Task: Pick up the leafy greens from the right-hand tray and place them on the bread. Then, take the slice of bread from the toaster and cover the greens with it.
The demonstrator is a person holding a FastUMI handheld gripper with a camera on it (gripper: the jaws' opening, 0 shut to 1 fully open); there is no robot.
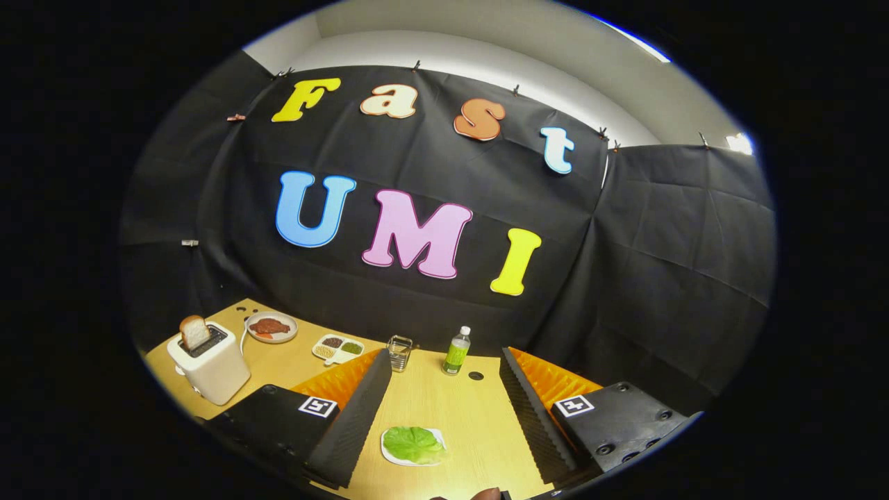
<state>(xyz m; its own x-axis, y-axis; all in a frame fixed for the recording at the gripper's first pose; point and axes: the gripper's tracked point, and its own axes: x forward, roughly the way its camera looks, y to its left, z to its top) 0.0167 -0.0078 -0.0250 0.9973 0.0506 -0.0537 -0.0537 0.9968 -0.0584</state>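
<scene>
A green leaf of lettuce (414, 443) lies on a small white tray (389, 453) on the wooden table, between my two fingers and well below them. My gripper (444, 399) is open and holds nothing. Far off to the left stands a white toaster (212, 364) with a slice of bread (194, 332) sticking up out of its slot. Behind the toaster sits a round plate (272, 327) with something reddish-brown on it; whether that is bread I cannot tell.
A small divided dish (338, 348) with dark and green fillings sits near the left finger. A clear glass (400, 351) and a green bottle (457, 351) stand at the table's back. A dark round hole (476, 376) is in the tabletop.
</scene>
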